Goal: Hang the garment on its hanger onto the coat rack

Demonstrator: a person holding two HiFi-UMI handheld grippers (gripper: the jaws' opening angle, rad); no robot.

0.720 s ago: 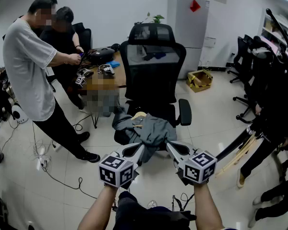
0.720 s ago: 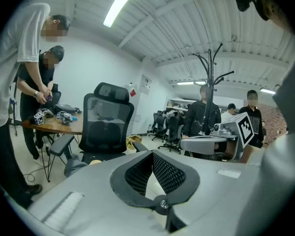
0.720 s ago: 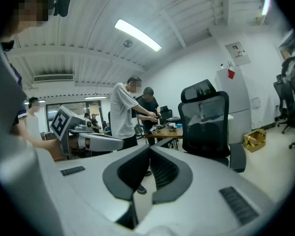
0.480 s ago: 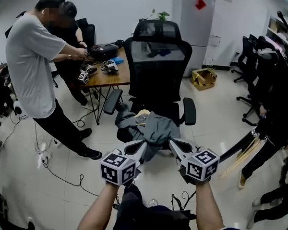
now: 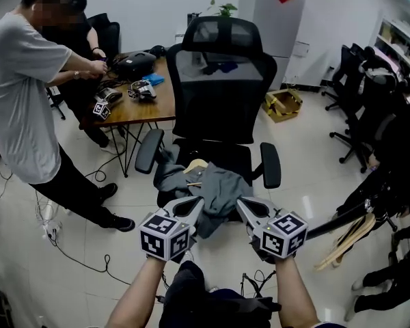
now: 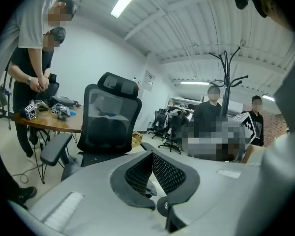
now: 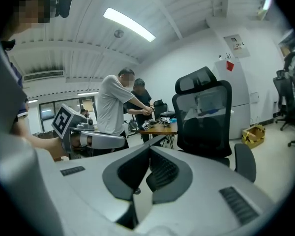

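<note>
A grey garment (image 5: 215, 190) lies crumpled on the seat of a black office chair (image 5: 222, 87), with a wooden hanger (image 5: 195, 165) poking out at its upper left. In the head view my left gripper (image 5: 197, 204) and right gripper (image 5: 240, 204) are side by side, level with the garment's near edge and pointing at it. Both are shut with nothing between the jaws, as the left gripper view (image 6: 148, 152) and right gripper view (image 7: 150, 146) also show. A black coat rack (image 6: 227, 70) stands in the background of the left gripper view.
Two people stand at a wooden table (image 5: 140, 108) with gear, left of the chair. Dark clothes and loose wooden hangers (image 5: 345, 234) crowd the right edge. Cables (image 5: 68, 241) trail on the floor at the left. A cardboard box (image 5: 282, 104) sits by the white cabinet.
The view has drifted, so the chair and table sit larger and further left. Both grippers stay shut and close together in front of the garment, slightly nearer to it.
</note>
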